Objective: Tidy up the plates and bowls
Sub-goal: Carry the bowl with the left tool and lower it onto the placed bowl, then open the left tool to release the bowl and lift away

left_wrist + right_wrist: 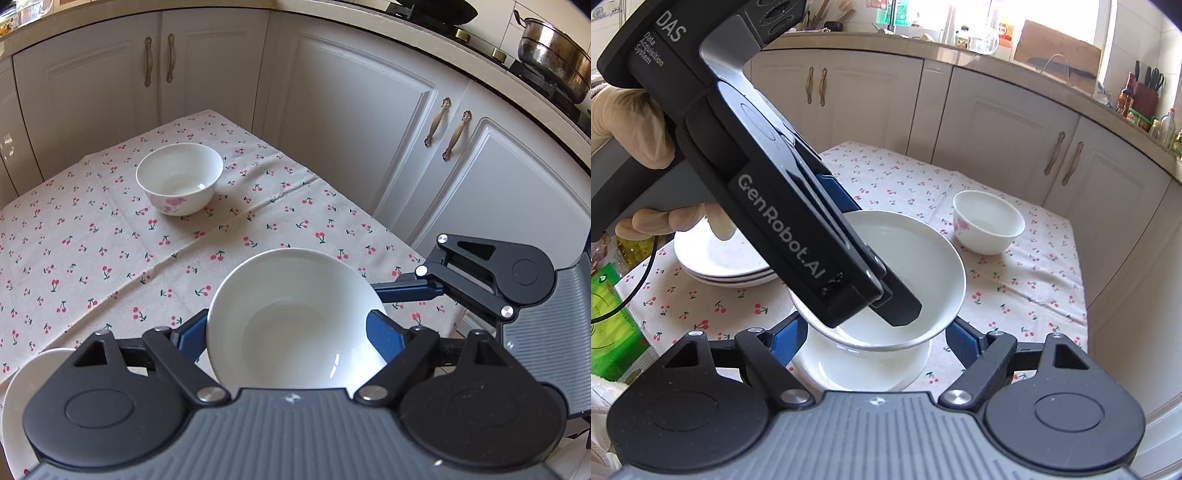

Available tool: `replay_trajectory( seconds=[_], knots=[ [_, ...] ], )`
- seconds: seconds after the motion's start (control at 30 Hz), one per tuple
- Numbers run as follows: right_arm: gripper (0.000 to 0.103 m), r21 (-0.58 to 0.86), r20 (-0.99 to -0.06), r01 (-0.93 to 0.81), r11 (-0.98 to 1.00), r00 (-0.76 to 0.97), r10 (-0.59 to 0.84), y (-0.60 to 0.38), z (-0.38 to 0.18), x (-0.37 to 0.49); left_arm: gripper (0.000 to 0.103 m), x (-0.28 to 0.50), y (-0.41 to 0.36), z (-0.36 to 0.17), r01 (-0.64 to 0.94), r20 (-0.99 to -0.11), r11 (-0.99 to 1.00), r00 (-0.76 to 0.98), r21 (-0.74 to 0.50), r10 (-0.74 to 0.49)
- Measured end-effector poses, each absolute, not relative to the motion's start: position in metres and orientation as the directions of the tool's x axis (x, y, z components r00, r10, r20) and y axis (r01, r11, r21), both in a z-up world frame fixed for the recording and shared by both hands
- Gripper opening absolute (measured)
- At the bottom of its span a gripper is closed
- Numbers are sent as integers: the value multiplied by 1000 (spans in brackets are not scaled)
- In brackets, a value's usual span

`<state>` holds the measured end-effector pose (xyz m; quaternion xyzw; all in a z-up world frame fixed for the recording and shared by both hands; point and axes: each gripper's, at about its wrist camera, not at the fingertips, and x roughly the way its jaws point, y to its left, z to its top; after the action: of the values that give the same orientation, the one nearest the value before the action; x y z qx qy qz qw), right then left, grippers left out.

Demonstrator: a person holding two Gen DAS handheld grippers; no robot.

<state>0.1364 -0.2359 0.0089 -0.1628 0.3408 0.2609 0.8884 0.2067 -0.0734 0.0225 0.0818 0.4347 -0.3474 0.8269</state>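
A plain white bowl (295, 317) fills the space between my left gripper's (286, 332) blue fingers, which hold it by the rim. In the right wrist view this bowl (923, 266) hangs tilted just above another white bowl (864, 365) that lies between my right gripper's (875, 341) spread fingers; whether they touch it I cannot tell. A white bowl with a pink flower (180, 178) stands upright farther back on the cherry-print tablecloth (92, 240); it also shows in the right wrist view (989, 221). A stack of white plates (720, 262) sits at the left.
White cabinet doors (351, 110) surround the table on the far and right sides. A steel pot (554, 59) stands on the stove at upper right. A green packet (609, 314) lies off the table's left edge. A plate rim (22, 387) shows at lower left.
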Motion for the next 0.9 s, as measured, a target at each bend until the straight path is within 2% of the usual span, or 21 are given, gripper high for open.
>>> replay_trajectory(
  seconds=[0.9],
  knots=[
    [85, -38, -745, -576, 817, 562, 361, -237, -13, 141, 87, 209, -80, -6, 653, -814, 738, 330, -169, -479]
  ],
)
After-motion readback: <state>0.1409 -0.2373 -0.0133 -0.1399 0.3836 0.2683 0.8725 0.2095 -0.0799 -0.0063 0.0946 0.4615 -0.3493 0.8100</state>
